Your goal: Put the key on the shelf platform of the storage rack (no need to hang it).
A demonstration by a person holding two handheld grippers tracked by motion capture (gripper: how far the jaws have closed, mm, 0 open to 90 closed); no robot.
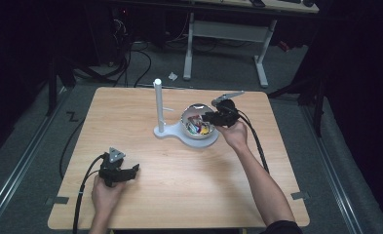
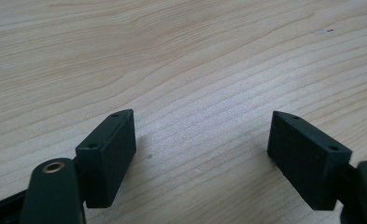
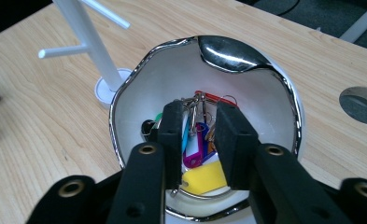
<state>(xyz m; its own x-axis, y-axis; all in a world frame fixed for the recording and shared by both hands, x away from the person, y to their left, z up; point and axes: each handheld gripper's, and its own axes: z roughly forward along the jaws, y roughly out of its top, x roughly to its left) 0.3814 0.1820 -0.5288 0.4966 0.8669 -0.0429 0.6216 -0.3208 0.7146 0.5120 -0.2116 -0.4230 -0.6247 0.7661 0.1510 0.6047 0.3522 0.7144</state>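
We see a wooden table [image 1: 179,195] with a round cable hole [image 3: 361,105] in its top. Beyond its far edge stands a white-legged desk [image 1: 228,34], with black cables [image 1: 130,63] trailing over the grey floor [image 1: 296,73] to its left. A small white scrap [image 1: 172,76] lies near the desk's left leg.

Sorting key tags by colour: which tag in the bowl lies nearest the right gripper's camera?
The yellow tag, lowest in the bowl, below the purple tag, between the right gripper jaws.
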